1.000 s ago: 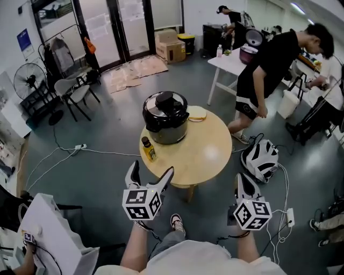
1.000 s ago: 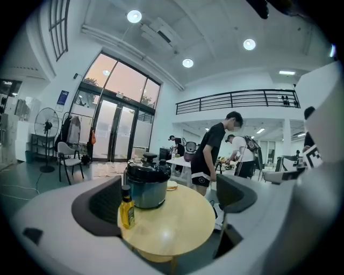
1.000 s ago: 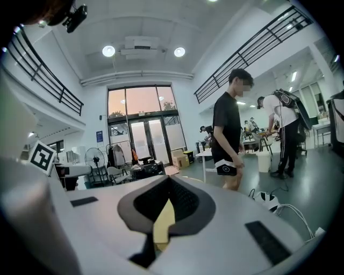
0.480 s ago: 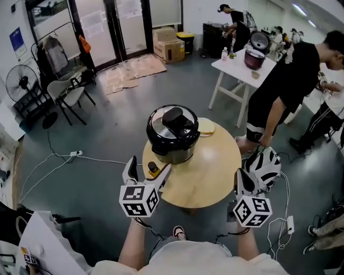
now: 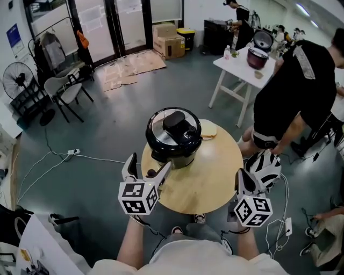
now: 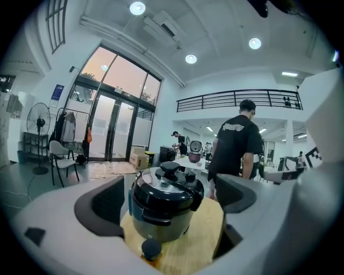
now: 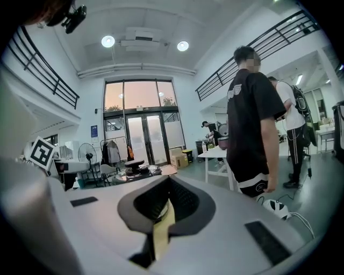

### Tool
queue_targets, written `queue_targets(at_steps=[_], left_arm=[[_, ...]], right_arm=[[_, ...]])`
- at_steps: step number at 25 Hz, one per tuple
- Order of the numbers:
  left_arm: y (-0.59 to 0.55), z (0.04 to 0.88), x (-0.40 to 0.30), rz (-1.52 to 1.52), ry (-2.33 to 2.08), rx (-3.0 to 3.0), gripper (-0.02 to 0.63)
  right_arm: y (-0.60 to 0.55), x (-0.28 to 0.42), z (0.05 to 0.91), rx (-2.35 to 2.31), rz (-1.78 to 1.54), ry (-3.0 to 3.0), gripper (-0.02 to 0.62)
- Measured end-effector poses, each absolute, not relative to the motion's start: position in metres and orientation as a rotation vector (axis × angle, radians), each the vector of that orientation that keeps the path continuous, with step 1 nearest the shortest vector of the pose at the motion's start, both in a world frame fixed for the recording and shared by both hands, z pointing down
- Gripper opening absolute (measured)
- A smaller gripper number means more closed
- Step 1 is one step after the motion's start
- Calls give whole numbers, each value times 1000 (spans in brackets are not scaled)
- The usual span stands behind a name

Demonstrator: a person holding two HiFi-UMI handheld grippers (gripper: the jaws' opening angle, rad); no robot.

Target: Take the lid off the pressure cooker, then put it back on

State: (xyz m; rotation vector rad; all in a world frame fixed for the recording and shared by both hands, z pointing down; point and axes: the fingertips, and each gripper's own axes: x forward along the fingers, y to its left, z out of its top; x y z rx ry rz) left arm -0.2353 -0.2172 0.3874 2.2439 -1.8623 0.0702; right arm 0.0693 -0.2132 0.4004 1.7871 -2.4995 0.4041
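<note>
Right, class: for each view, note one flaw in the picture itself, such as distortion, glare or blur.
Head view: the wide lens slants the glass doors at the top. Left gripper view: fisheye with black corners; the ceiling lamps burn out white, the cooker is sharp. Right gripper view: the railing curves, corners go black.

One cooker (image 5: 173, 137), one bottle (image 6: 151, 248), one table (image 5: 215, 180).

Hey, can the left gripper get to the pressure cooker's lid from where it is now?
Probably yes. The left gripper is open and faces the lid head-on. Only a small bottle stands in front of it, lower than the lid, so it should pass above.
</note>
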Motion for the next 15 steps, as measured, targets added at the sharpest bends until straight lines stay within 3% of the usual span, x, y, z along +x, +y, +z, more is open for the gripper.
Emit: queue_targets(at_steps=[15], left_arm=[[-267,391,-224,143,-1792,2262,530]], right_arm=[[-281,65,406,1671,420,-2570,2]])
